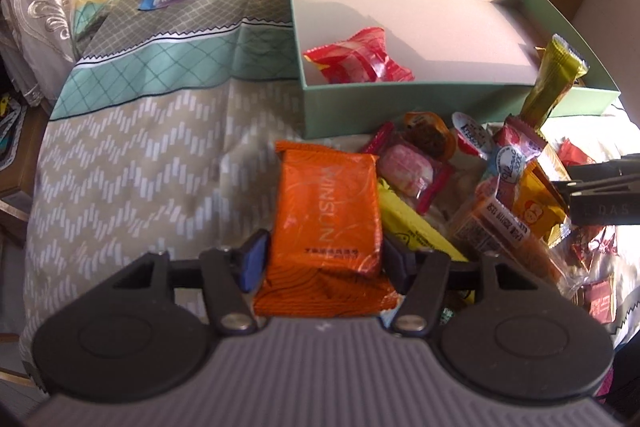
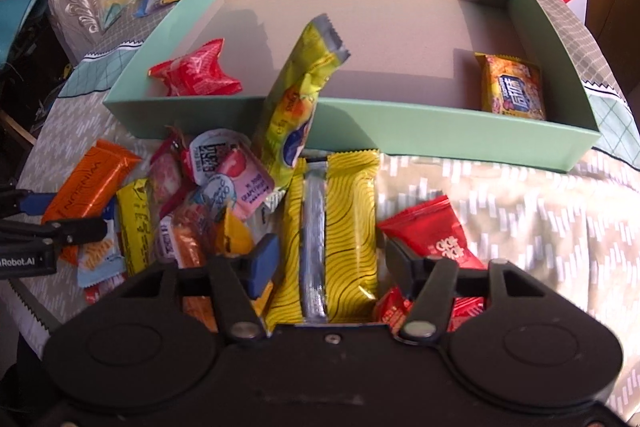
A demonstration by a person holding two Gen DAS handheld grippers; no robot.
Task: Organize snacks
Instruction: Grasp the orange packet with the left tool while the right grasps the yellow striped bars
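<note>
On a patterned bedspread (image 1: 132, 163), the left gripper (image 1: 324, 263) clamps an orange packet (image 1: 328, 211) beside the snack pile (image 2: 192, 195); the right gripper (image 2: 328, 263) straddles a yellow wafer pack (image 2: 340, 227), contact unclear, before the green box (image 2: 400, 123) holding a red candy (image 2: 196, 75).

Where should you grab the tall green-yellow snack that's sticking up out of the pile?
Grab the green-yellow snack just under its crimped top end, closing on its flat front and back, coming from above. That end leans free over the green box wall, while its bottom is buried among other snacks.
</note>
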